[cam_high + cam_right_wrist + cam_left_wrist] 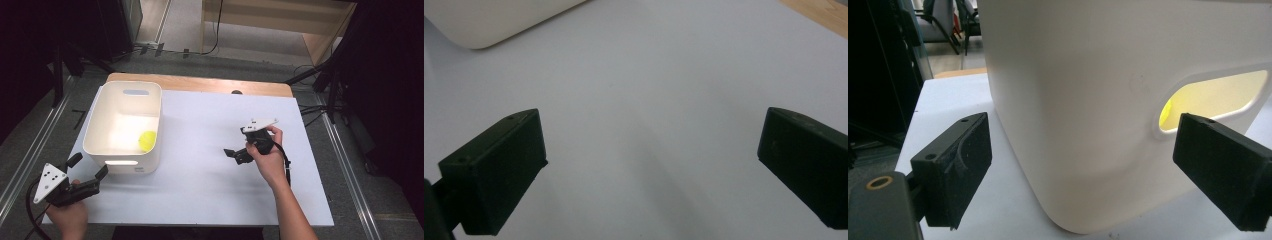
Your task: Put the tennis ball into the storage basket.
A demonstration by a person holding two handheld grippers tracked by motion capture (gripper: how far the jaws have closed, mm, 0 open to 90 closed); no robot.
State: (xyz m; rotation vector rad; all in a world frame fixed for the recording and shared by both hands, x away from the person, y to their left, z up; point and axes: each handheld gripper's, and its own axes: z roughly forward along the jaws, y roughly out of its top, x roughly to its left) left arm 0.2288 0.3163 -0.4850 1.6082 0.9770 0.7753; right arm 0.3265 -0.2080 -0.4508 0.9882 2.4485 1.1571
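Note:
A white plastic bin stands on the left of the table, and a yellow ball lies in its near right corner. My left gripper is open at the table's near left, just short of the bin's front corner. In the left gripper view its jaws stand wide apart on either side of that rounded corner, and yellow shows through the handle slot. My right gripper hovers over the table's middle right, open. Its jaws have only bare white surface between them.
The table carries a white sheet with a wooden edge at the back. Dark stands and cables flank the table on both sides. The bin's corner sits at the top left of the right gripper view.

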